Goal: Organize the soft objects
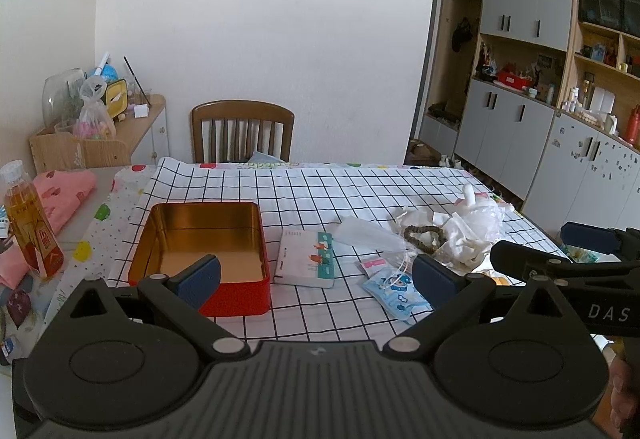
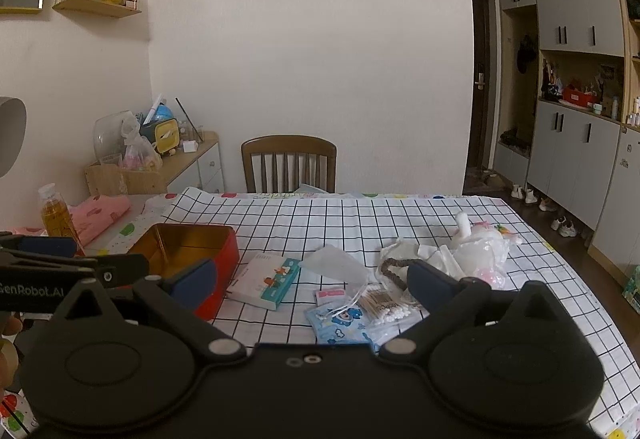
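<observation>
**Both tongs wide and empty above a scatter of soft packets**

The soft things lie loose on the checked tablecloth [image 2: 400, 223], ahead of both tongs. Just ahead of the right gripper [image 2: 312, 283], between its two fingers, sit the blue cartoon packet [image 2: 340, 323] and the bag of cotton swabs [image 2: 384, 309], touching each other. A little further out lie a flat clear bag [image 2: 336, 263] and a string of brown beads [image 2: 390, 267], and beyond the right finger a crumpled white plastic bag [image 2: 480, 251] around something pale. The tissue box [image 2: 266, 281] rests ahead and to the left, just beside the red tin [image 2: 192, 251], which stands open and empty in front of the left finger.

All of this looks light and limp. The packets will probably sag if pinched at a corner, and their film may slip, so a hold across the middle or on a sealed edge seems safest. The box is stiffer and should take a grip across its narrow sides. The swab bag may crush if squeezed hard.

The left gripper [image 1: 316, 275] hovers with its jaws spread wide, the tin behind its left finger; it holds and touches nothing. The right gripper is likewise fully spread, empty, clear of the cloth.
</observation>
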